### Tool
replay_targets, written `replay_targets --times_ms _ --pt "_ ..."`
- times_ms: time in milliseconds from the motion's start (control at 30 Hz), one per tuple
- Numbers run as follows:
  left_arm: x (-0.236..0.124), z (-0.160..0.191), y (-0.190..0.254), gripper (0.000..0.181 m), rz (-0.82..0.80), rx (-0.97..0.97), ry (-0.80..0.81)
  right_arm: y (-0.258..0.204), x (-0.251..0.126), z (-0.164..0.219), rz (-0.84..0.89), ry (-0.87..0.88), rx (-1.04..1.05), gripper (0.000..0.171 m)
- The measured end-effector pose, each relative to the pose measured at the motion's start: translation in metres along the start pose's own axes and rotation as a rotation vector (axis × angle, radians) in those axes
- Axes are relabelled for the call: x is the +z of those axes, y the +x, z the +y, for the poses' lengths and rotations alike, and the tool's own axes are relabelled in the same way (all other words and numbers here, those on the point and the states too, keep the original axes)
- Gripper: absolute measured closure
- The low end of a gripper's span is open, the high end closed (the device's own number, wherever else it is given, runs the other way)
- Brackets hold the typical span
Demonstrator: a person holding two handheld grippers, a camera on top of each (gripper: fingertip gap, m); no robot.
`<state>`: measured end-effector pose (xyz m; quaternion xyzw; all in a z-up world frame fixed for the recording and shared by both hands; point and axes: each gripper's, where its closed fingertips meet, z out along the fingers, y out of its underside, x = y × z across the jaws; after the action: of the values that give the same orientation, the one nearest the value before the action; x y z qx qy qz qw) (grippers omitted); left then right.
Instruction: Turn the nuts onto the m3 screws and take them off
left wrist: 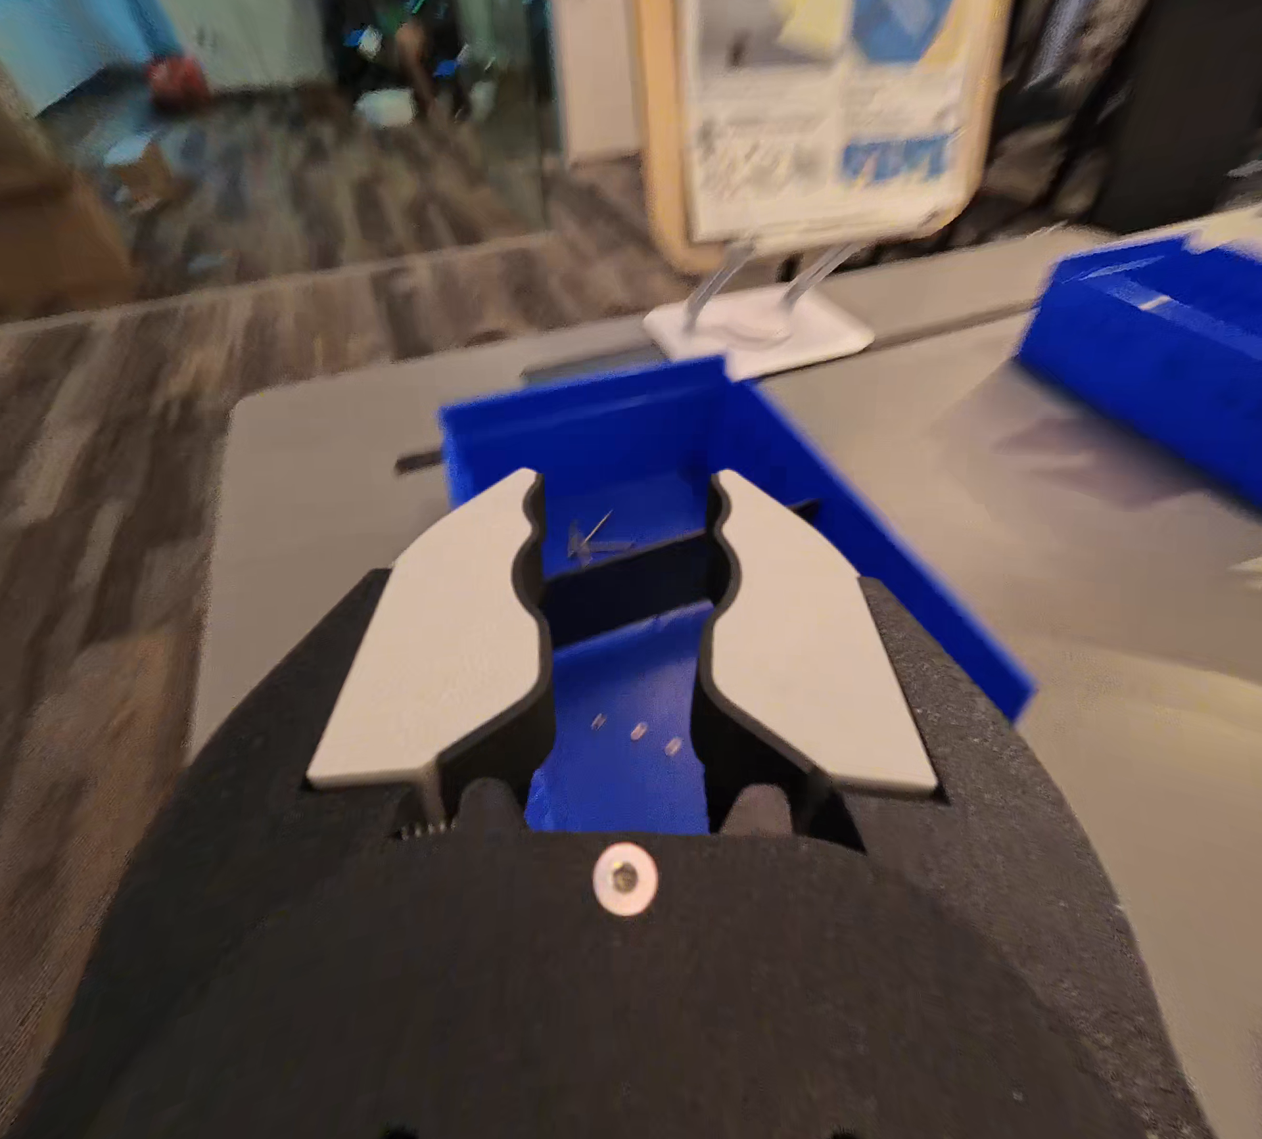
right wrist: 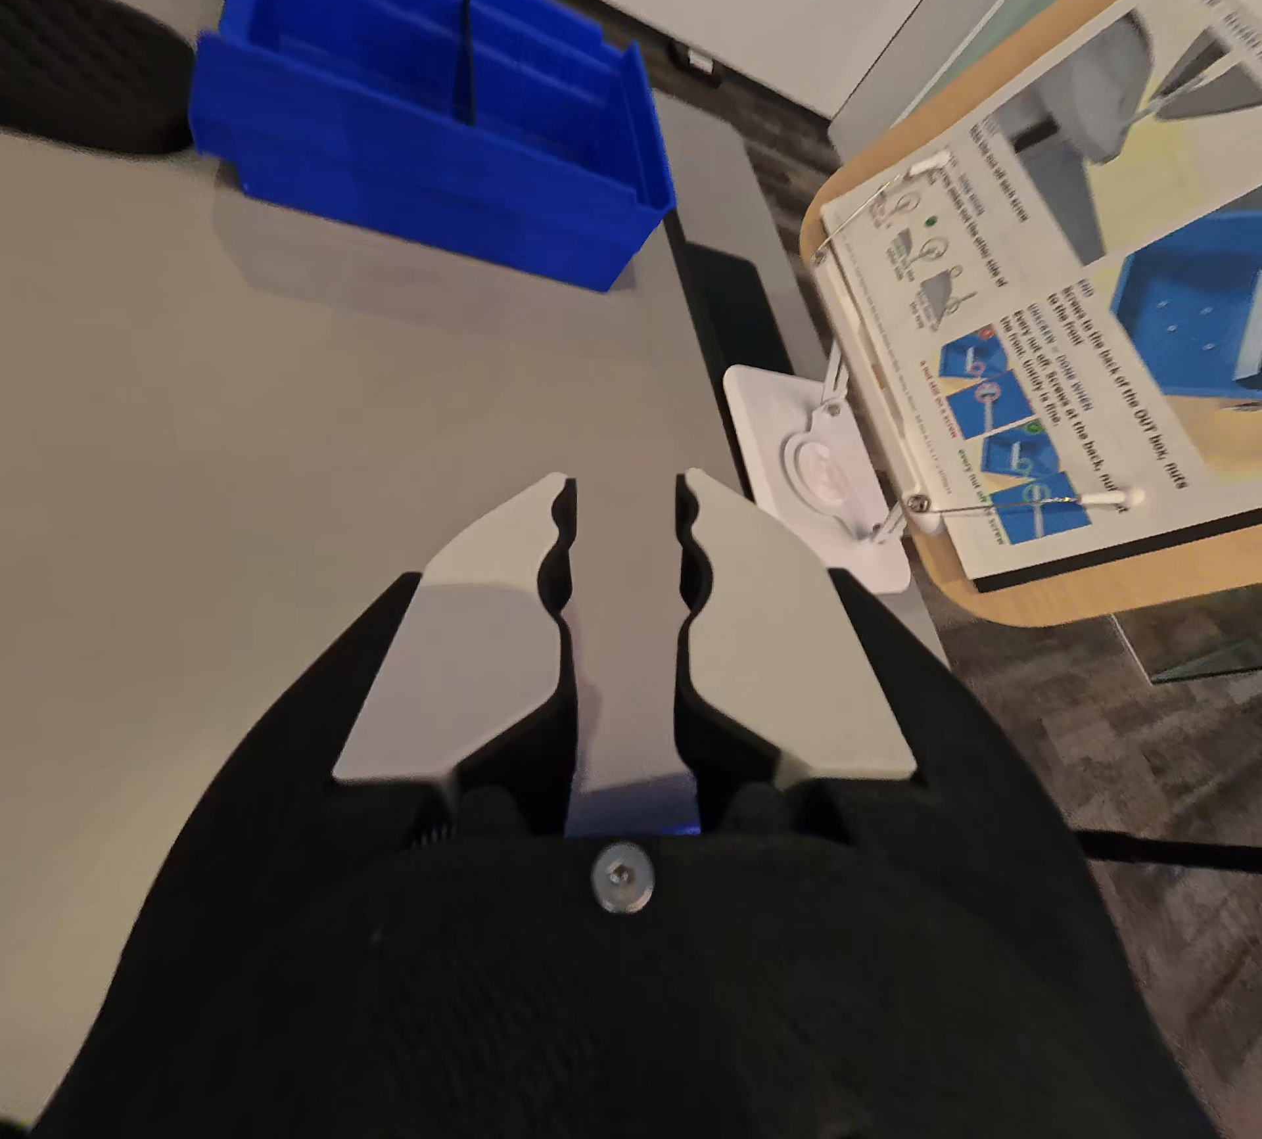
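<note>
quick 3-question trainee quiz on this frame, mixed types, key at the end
1. True or false: the left claw is shut on a screw.
2. In the left wrist view, the nuts lie in which compartment of the blue bin? A) near side of the black divider B) far side, with the screws C) on the table
3. Fill in: under the open right claw lies only bare ____.

Key: 1 false; 2 A; 3 table
</note>
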<state>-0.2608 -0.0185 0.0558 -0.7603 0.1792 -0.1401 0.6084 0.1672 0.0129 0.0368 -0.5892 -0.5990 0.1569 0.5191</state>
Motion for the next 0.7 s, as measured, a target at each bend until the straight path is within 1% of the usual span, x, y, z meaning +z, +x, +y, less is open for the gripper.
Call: replay_targets --times_ms 67,100,167,233,300,333,400,467,500,533,567,600,700 --pt "-0.001 -0.031 0.023 0.133 0.127 -0.016 0.075 0.003 0.0 -0.01 0.002 0.07 0.046 0.143" --pt "-0.001 -0.046 0.031 0.134 0.173 -0.023 0.082 0.004 0.001 -0.014 0.0 0.104 0.075 0.143" --pt "0.004 -0.069 0.048 0.134 0.264 -0.016 0.031 0.007 0.003 -0.021 -0.008 0.173 0.139 0.142" --pt "0.011 -0.081 0.062 0.135 0.317 0.039 -0.072 0.009 0.004 -0.029 -0.026 0.243 0.198 0.142" --pt "0.023 -0.084 0.073 0.141 0.34 0.093 -0.169 0.01 0.006 -0.034 -0.051 0.295 0.254 0.14" --pt "0.028 -0.087 0.079 0.145 0.353 0.101 -0.184 0.01 0.008 -0.034 -0.062 0.302 0.279 0.138" --pt "0.041 -0.095 0.085 0.153 0.354 0.07 -0.141 0.008 0.015 -0.031 -0.081 0.293 0.305 0.131" --pt "0.048 -0.084 0.089 0.154 0.375 0.056 -0.134 0.005 0.023 -0.027 -0.089 0.273 0.3 0.129" --pt "0.05 -0.072 0.087 0.156 0.378 0.073 -0.166 0.002 0.027 -0.025 -0.094 0.263 0.293 0.127" --pt "0.053 -0.06 0.081 0.156 0.359 0.093 -0.232 0.0 0.031 -0.023 -0.1 0.253 0.287 0.125" --pt "0.057 -0.054 0.07 0.153 0.31 0.092 -0.271 -0.002 0.036 -0.021 -0.106 0.243 0.281 0.124" --pt "0.061 -0.054 0.061 0.151 0.271 0.081 -0.265 -0.005 0.04 -0.02 -0.111 0.235 0.273 0.123" --pt "0.066 -0.054 0.05 0.153 0.265 0.05 -0.236 -0.014 0.05 -0.019 -0.137 0.242 0.269 0.121"
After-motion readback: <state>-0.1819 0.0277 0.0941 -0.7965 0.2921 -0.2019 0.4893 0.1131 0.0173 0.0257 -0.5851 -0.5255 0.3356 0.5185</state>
